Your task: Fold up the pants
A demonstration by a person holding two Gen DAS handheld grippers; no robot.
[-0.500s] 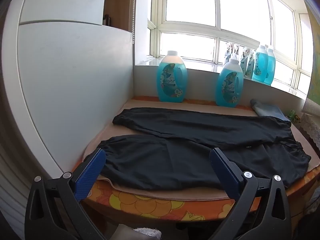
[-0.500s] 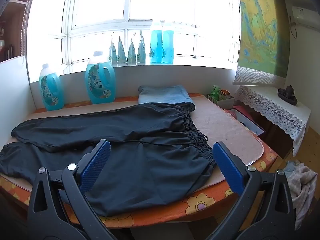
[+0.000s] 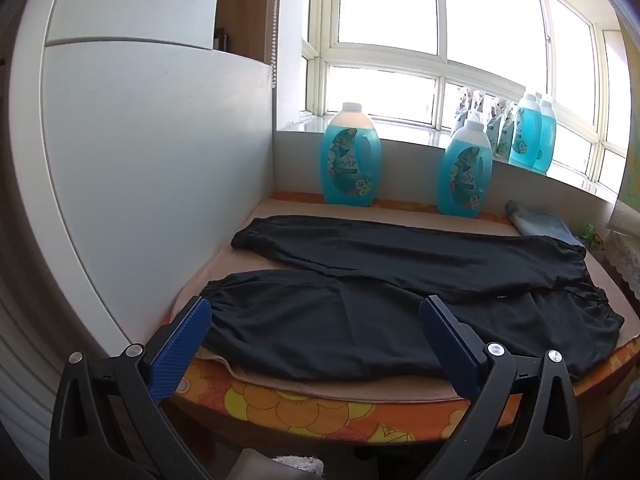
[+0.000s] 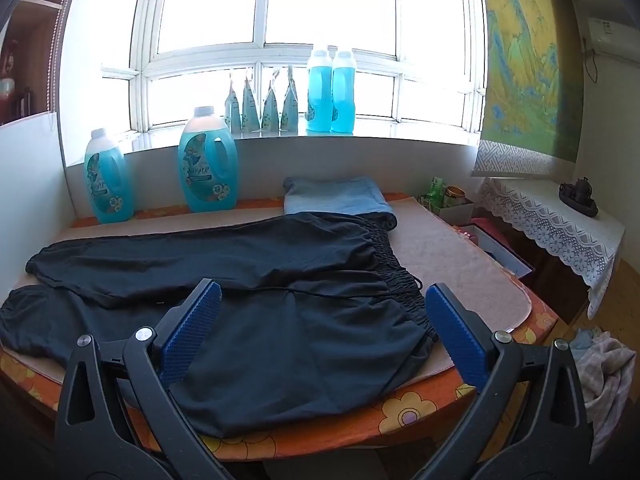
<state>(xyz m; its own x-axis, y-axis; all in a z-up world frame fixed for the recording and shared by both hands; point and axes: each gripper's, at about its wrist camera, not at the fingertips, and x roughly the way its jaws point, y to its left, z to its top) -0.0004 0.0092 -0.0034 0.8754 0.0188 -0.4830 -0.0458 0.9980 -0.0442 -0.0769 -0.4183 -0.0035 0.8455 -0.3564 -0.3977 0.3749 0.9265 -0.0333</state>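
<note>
The black pants [image 4: 256, 296] lie spread flat and unfolded on a beige mat [image 4: 460, 264] that covers a table with an orange flowered cloth [image 4: 404, 408]. Both legs run out toward the white partition [image 3: 152, 168] at the table's left end and lie side by side, parted by a narrow strip of mat near the cuffs. The cuffs are gathered. The elastic waistband [image 4: 400, 280] is puckered, lies at the right end of the garment, and a thin drawstring trails across the fabric just below it. The cloth shows soft creases throughout; the near leg reaches the mat's front edge.

The left gripper [image 3: 316, 312] hangs over the near leg's cuff end, its blue-padded jaws spread wide and nothing between them. The right gripper [image 4: 322, 300] hangs over the seat and waistband area, jaws likewise spread wide and holding nothing. Neither appears to touch the fabric.

A folded light blue garment [image 4: 336, 196] lies just behind the waistband, touching it. Two blue detergent jugs [image 4: 208, 160] stand along the back wall of the table; further bottles and pouches [image 4: 332, 92] stand on the windowsill.
</note>
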